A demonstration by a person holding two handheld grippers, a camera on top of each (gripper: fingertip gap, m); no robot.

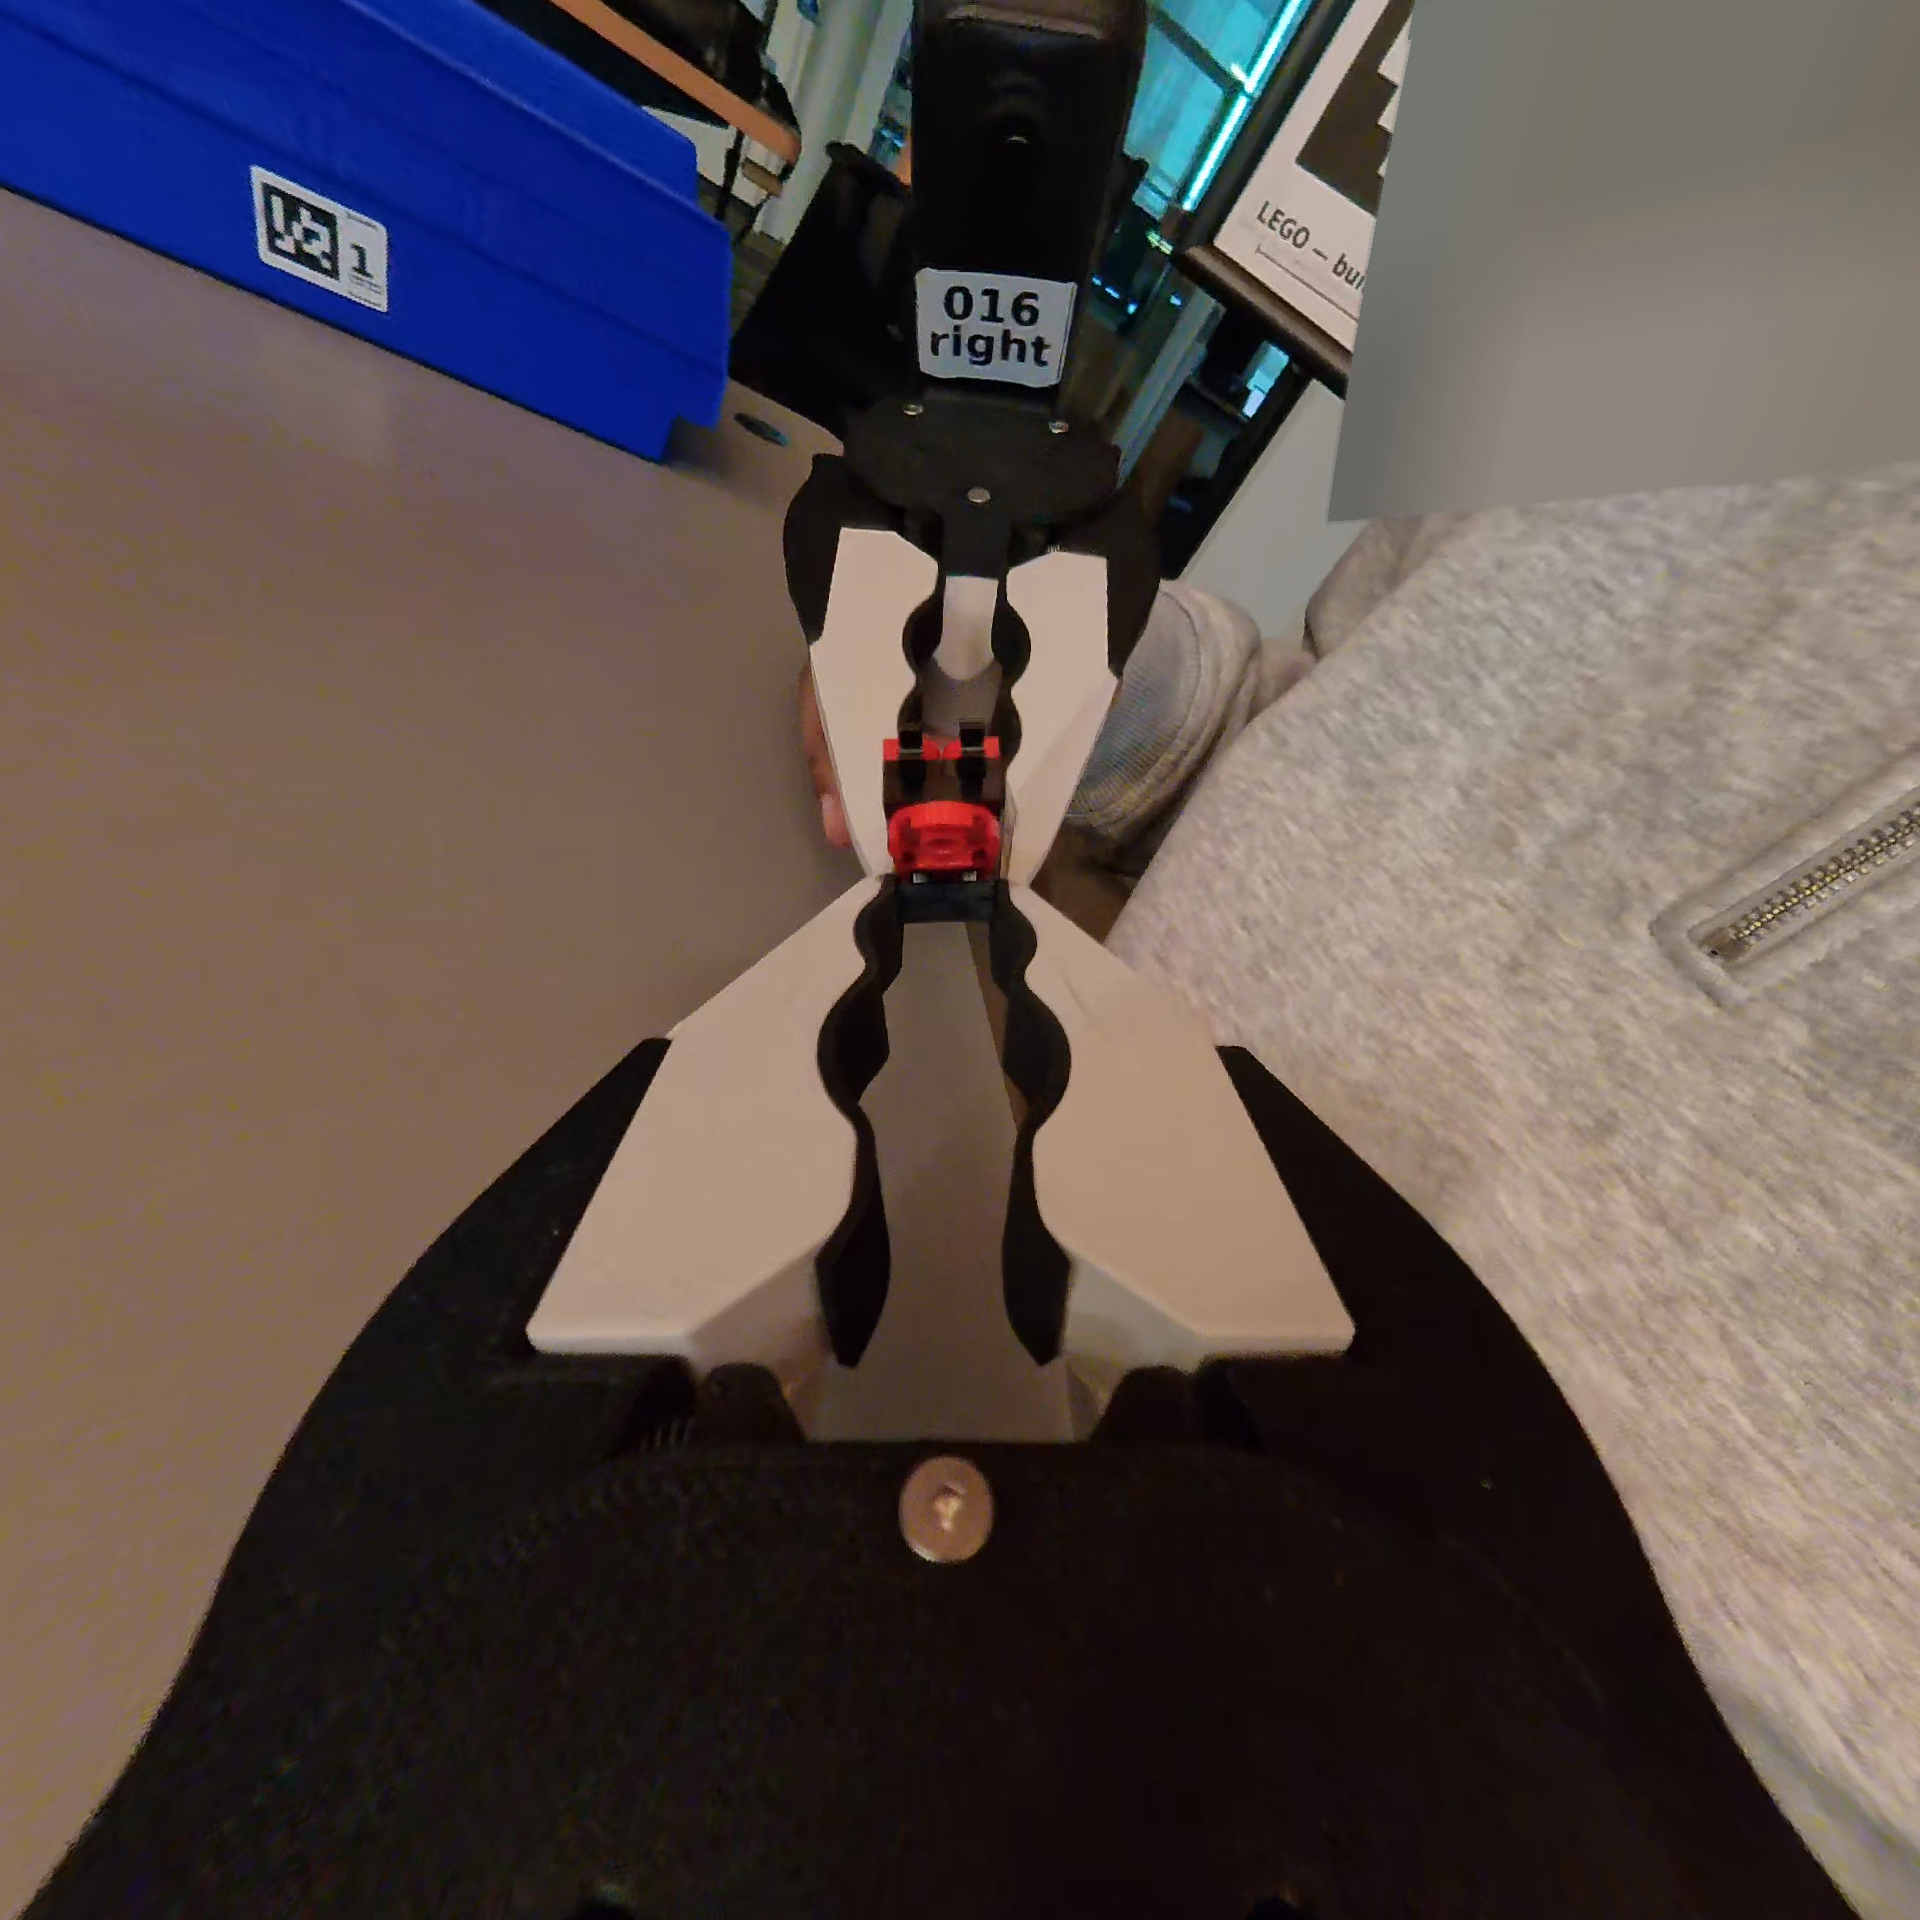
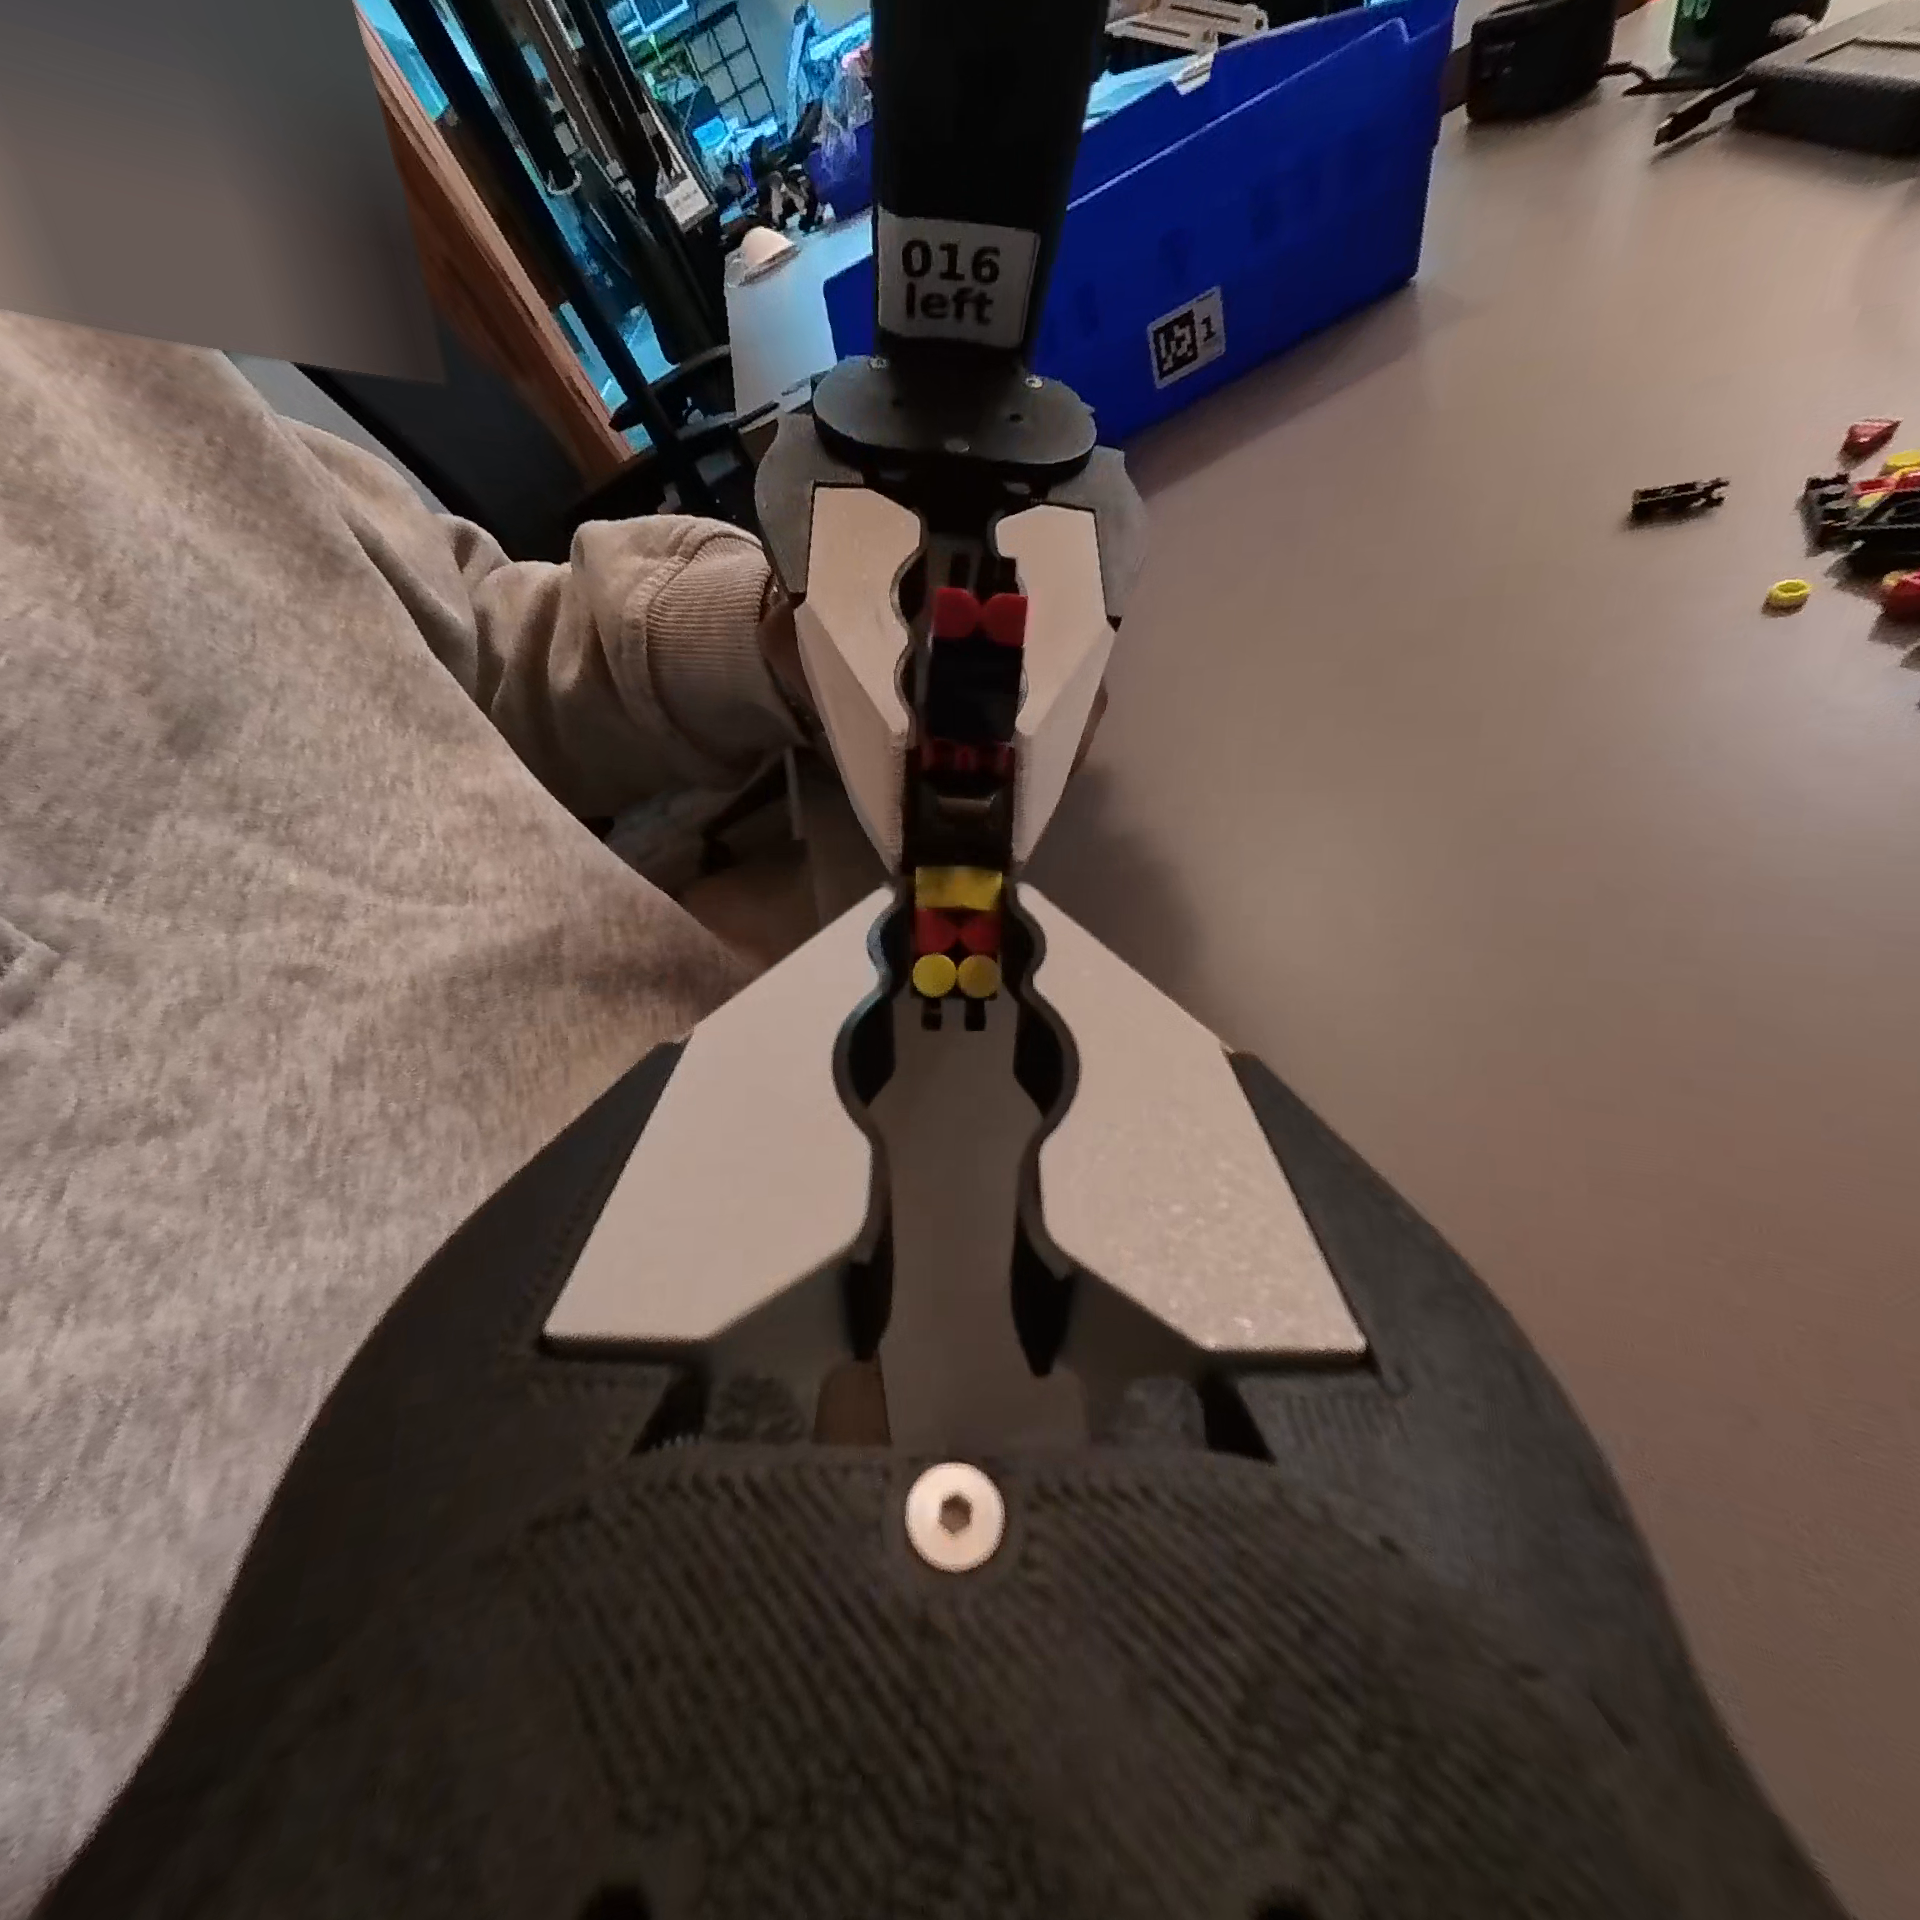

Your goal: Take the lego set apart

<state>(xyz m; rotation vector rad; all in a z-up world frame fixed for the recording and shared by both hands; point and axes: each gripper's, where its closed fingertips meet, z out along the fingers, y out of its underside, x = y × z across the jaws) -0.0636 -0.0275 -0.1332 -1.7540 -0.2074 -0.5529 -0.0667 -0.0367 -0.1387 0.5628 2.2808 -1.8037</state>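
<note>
In the left wrist view, the left gripper (image 1: 943, 896) is pointing away from the camera, and its two white fingers are pinching one end of the lego set (image 1: 943, 831). The set is a small stack of black and red bricks, held up in the air above the brown table (image 1: 364, 779). The right gripper (image 1: 951, 821) is facing it from the far side and is squeezing the other end of the same set. The two grippers are meeting tip to tip. A blue bin (image 1: 416, 208) is sitting on the table at the back left. A person's grey sweater (image 1: 1507, 1039) is filling the right side.

In the right wrist view, the right gripper (image 2: 956, 920) is pinching the near end of the lego set (image 2: 961, 831), where yellow and red studs are showing. The left gripper (image 2: 961, 821) is gripping the far end, with black and red bricks between its fingers. The blue bin (image 2: 1247, 260) is standing behind. Loose lego pieces (image 2: 1860, 530) in red, yellow and black are lying far off on the table (image 2: 1455, 831) at the right. The grey sweater (image 2: 260, 831) is on the left.
</note>
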